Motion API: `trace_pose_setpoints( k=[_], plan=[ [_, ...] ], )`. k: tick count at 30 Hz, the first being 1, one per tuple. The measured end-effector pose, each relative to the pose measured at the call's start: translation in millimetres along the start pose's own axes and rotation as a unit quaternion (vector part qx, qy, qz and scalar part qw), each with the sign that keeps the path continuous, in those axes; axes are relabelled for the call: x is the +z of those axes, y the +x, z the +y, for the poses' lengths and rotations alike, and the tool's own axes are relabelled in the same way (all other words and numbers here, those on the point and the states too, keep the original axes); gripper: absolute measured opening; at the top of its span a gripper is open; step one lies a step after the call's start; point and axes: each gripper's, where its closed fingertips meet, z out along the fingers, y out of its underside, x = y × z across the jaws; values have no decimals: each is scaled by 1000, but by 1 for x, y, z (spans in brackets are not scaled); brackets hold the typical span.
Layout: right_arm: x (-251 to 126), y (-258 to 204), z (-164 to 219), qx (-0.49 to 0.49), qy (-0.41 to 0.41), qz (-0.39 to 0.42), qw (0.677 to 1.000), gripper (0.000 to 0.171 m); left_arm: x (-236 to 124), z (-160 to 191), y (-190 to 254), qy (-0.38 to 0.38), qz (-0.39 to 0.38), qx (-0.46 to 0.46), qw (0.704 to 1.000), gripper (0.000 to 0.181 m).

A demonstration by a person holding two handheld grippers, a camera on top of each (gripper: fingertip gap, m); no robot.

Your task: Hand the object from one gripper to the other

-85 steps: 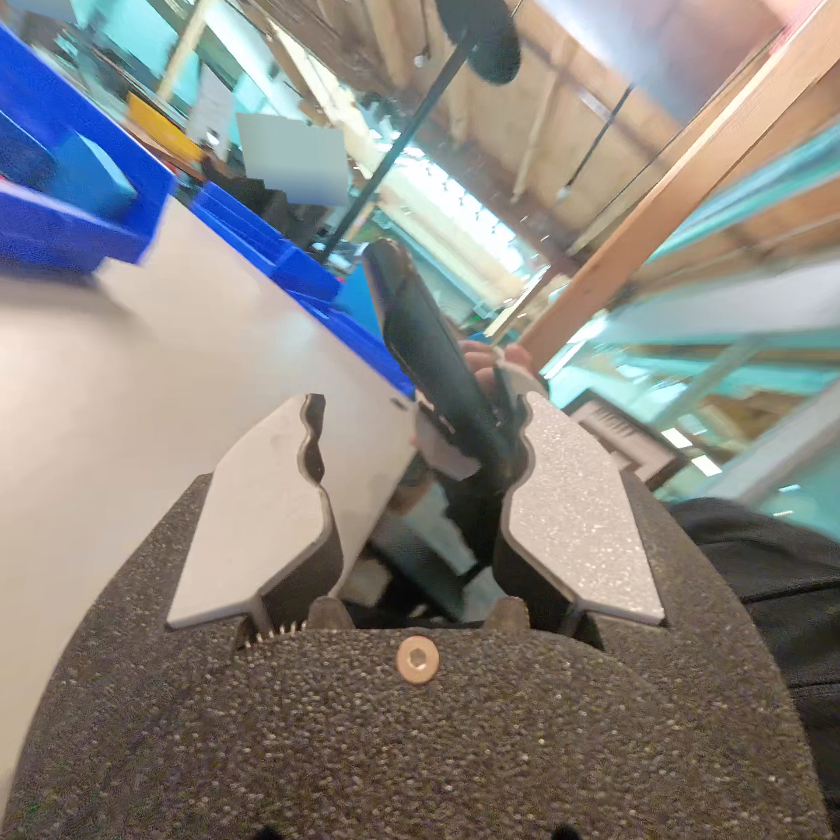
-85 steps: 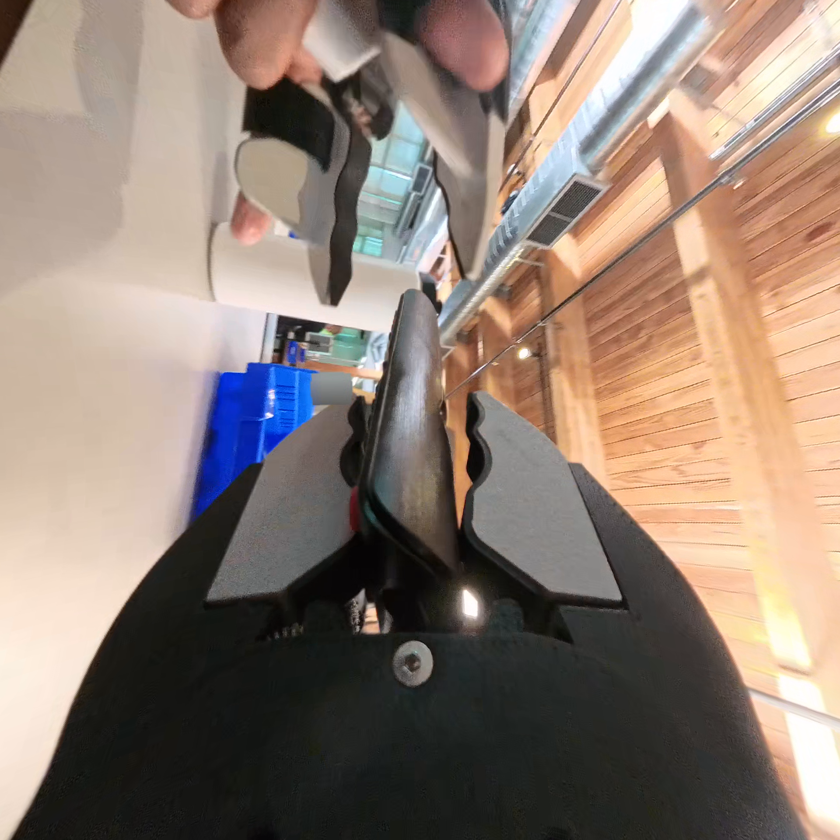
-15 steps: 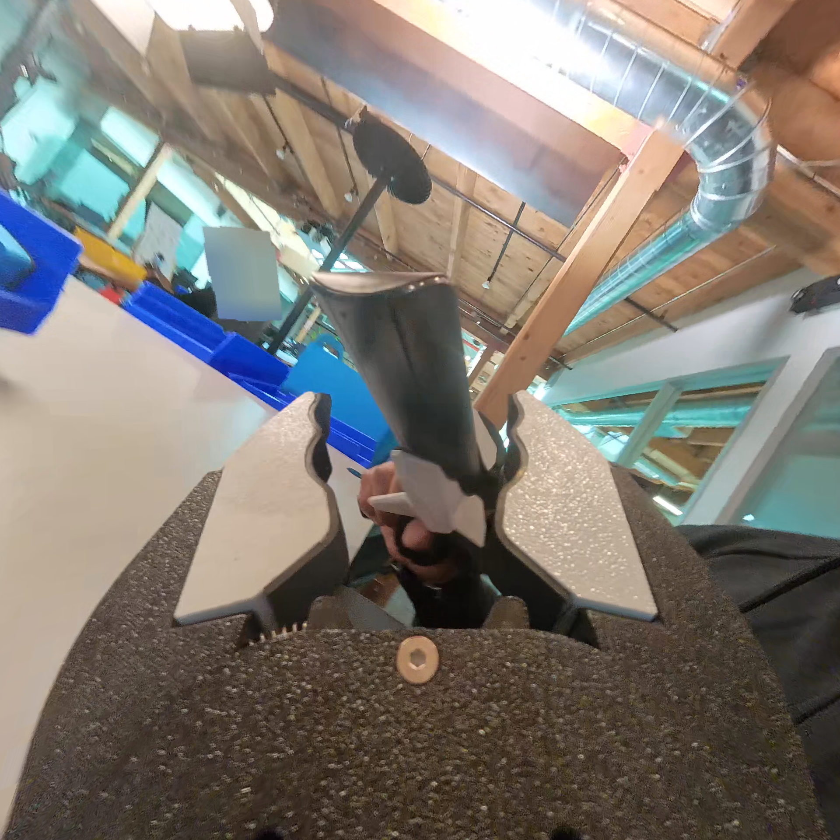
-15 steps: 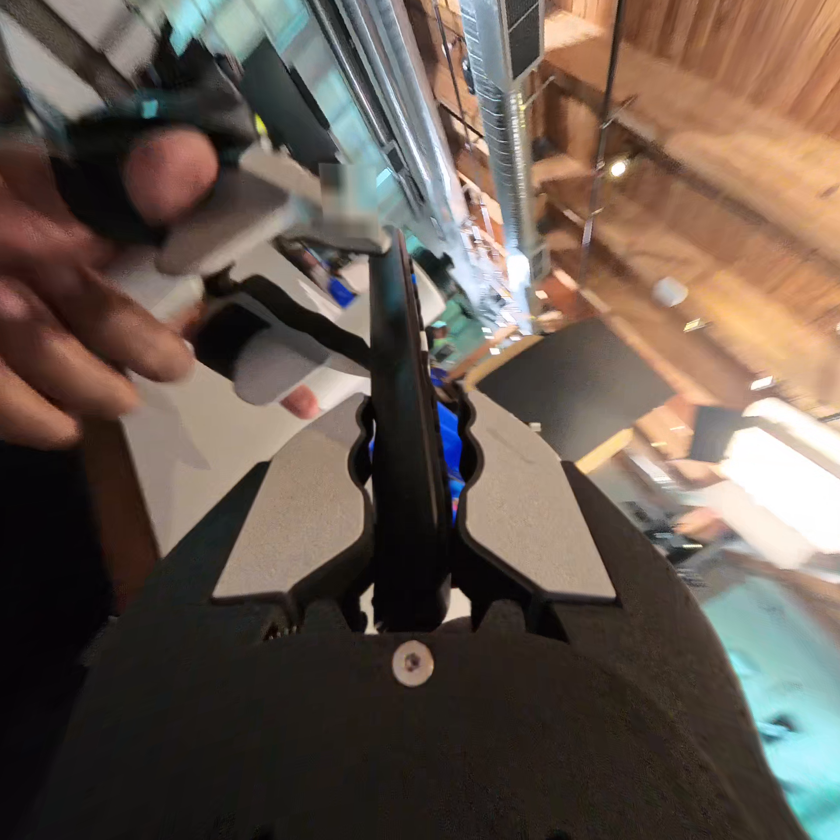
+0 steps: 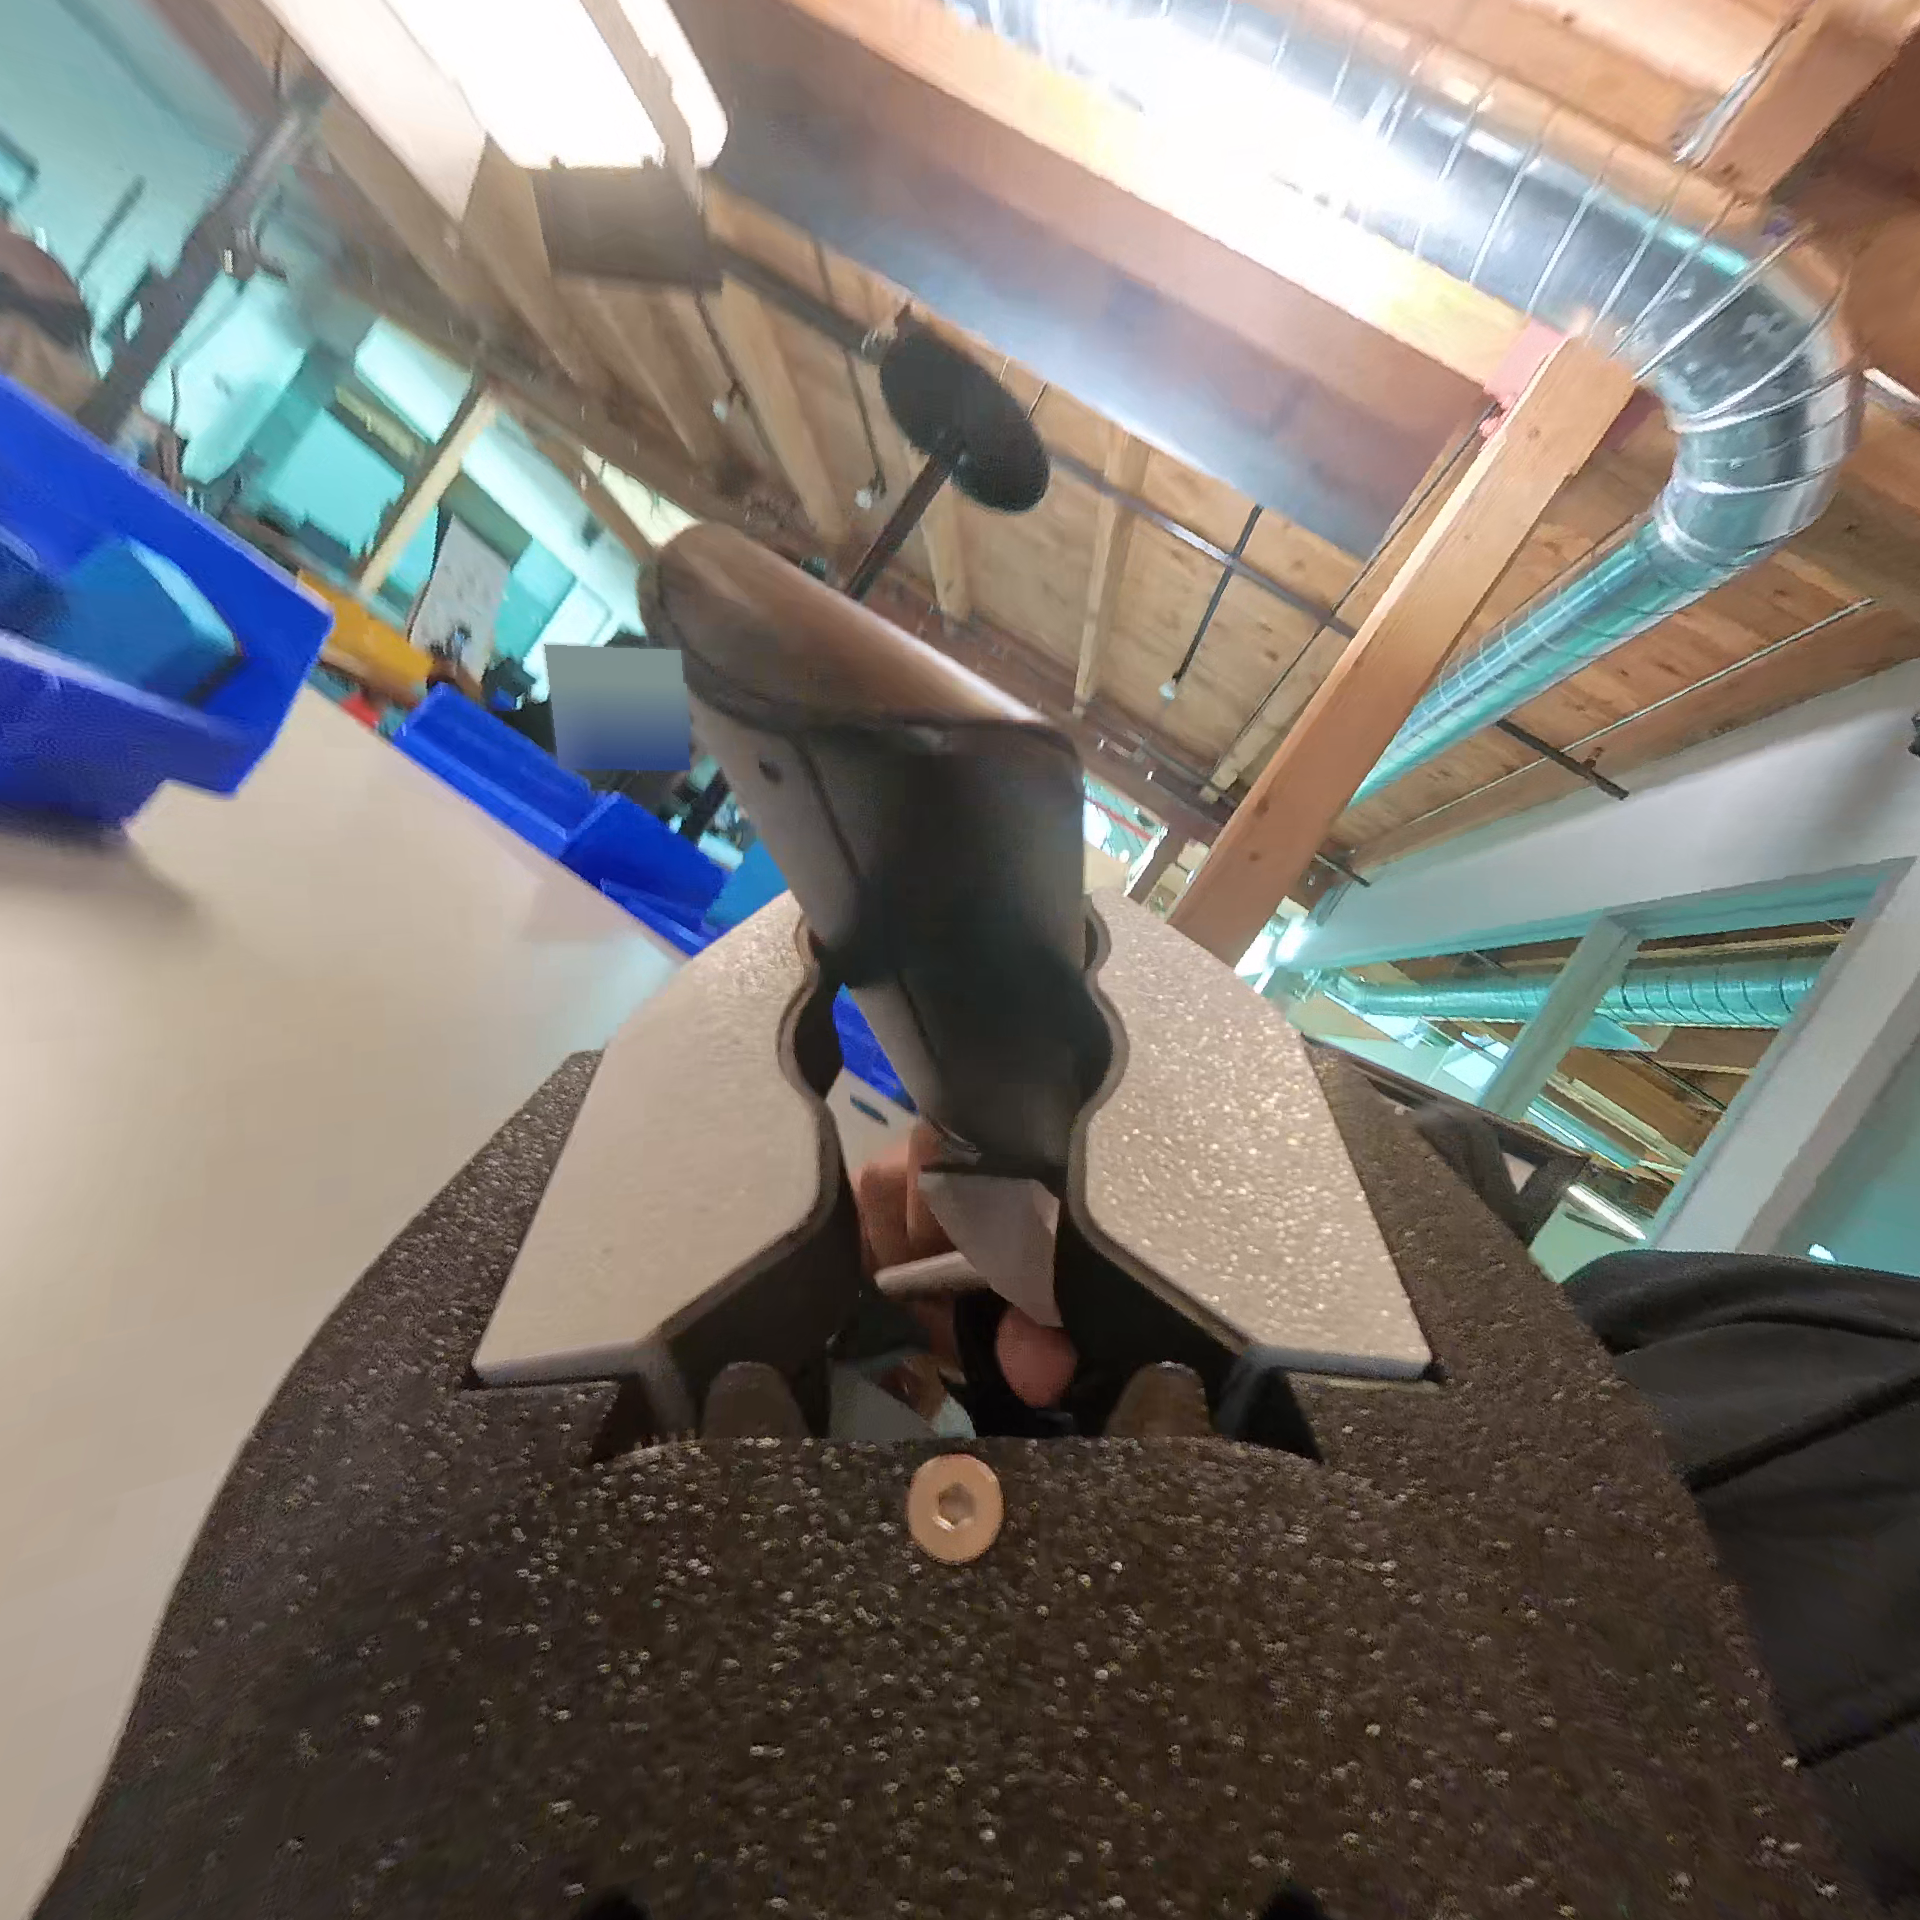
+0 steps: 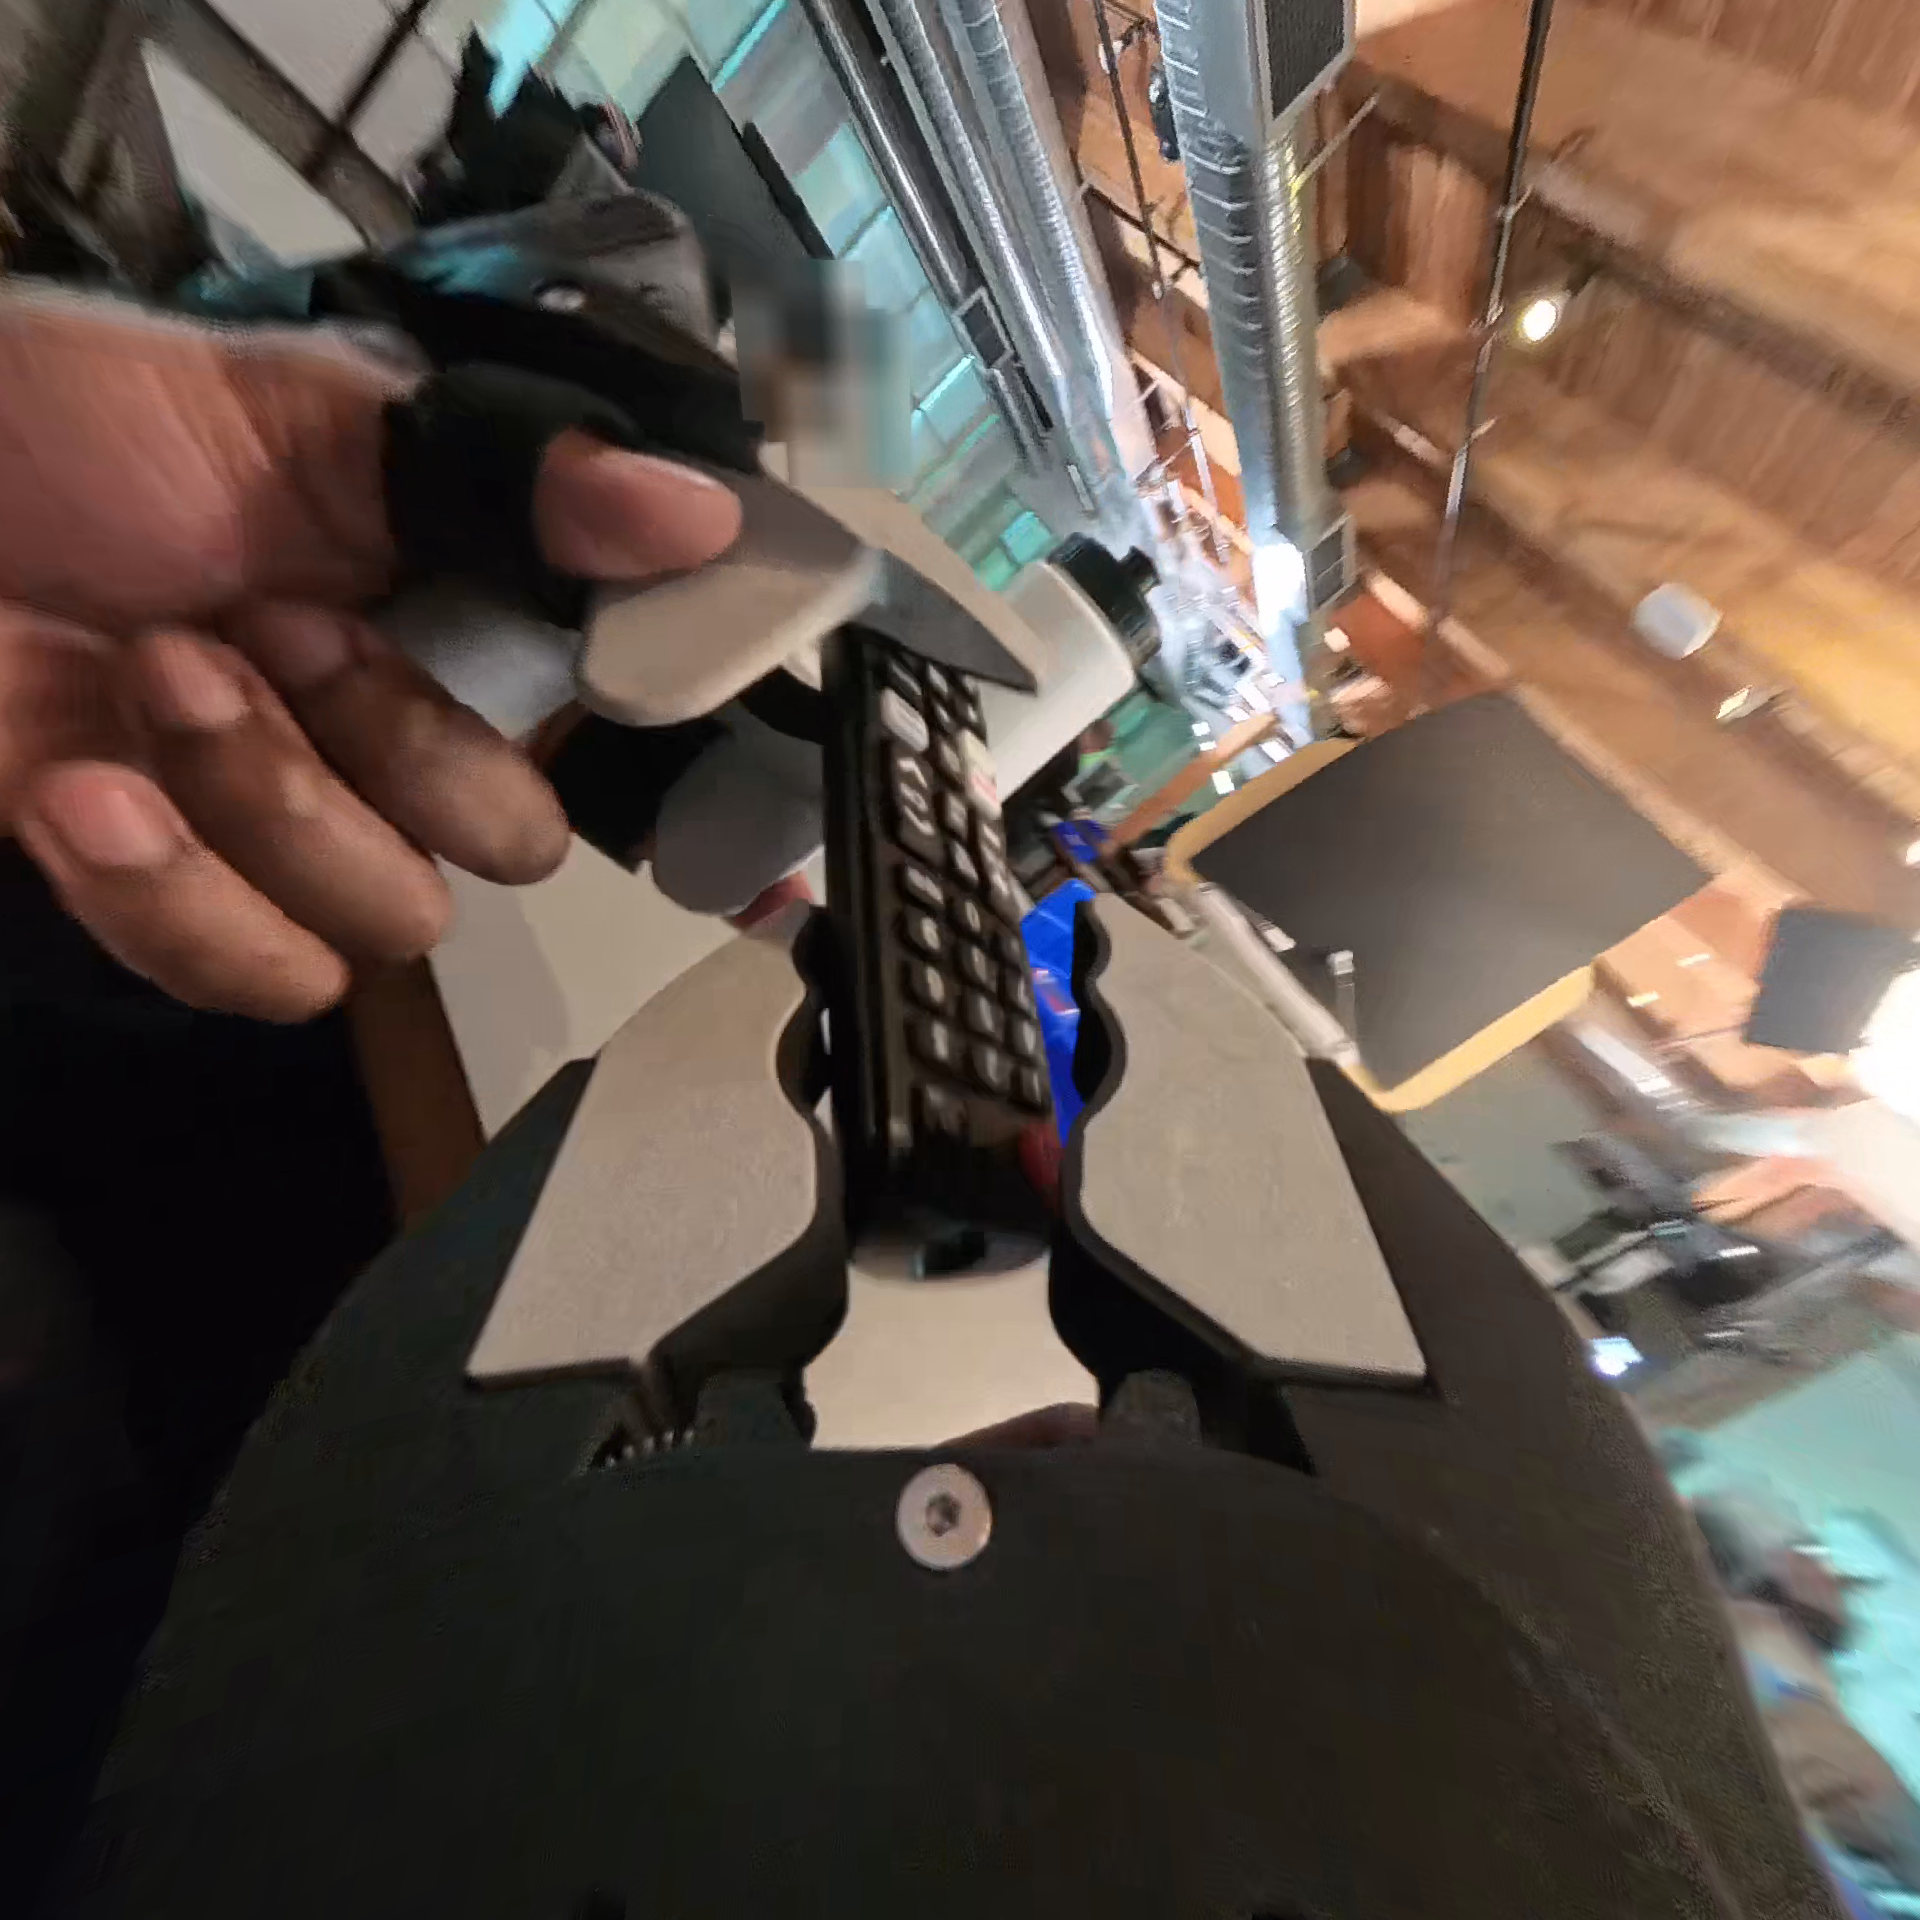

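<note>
The object is a black remote control (image 5: pixel 935 862). My left gripper (image 5: pixel 945 935) is shut on its lower part, and its upper end sticks up past the fingertips. In the right wrist view the remote (image 6: pixel 935 935) shows its buttons and stands between the fingers of my right gripper (image 6: pixel 940 935). Those jaws stand slightly apart, with a gap showing on the right side of the remote. The left gripper's fingers (image 6: pixel 717 644) clamp the remote's far end there, held by a person's hand (image 6: pixel 208 623). A part of the right gripper (image 5: pixel 987 1236) shows low between the left fingers.
A white table (image 5: pixel 260 1039) lies to the left, with blue bins (image 5: pixel 135 707) along its far edge. A dark sleeve (image 5: pixel 1766 1403) is at the right. A black panel (image 6: pixel 1455 883) is beyond the right gripper.
My left gripper has shut on the remote, which it only surrounded before. My right gripper's jaws have loosened, and the remote has turned so that its buttons show.
</note>
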Motion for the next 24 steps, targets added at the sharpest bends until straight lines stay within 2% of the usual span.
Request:
trace_pose_setpoints(
  k=[3,6,11,15,17,19,21,22,24],
  plan=[
    [-2,3,-1,134,11,-50,990,52,-7,-17,9,42,30,30,998,43],
    [-6,-2,-8,293,30,-135,946,60,-11,-24,20,62,65,69,994,43],
    [-14,-14,-24,535,70,-282,793,63,-17,-21,36,77,110,154,979,43],
    [-15,-24,-34,623,86,-347,696,58,-18,-10,49,74,154,177,969,44],
    [-19,-29,-44,637,102,-376,665,53,-16,0,52,68,161,195,965,44],
    [-19,-27,-47,642,118,-374,659,31,-16,4,56,77,170,204,961,45],
    [-19,-22,-45,633,127,-359,673,28,-14,6,51,71,150,216,962,45],
    [-19,-21,-42,620,125,-348,692,29,-13,7,47,61,136,218,965,41],
    [-17,-18,-36,569,116,-311,752,28,-8,8,37,39,105,208,972,46]
  ],
)
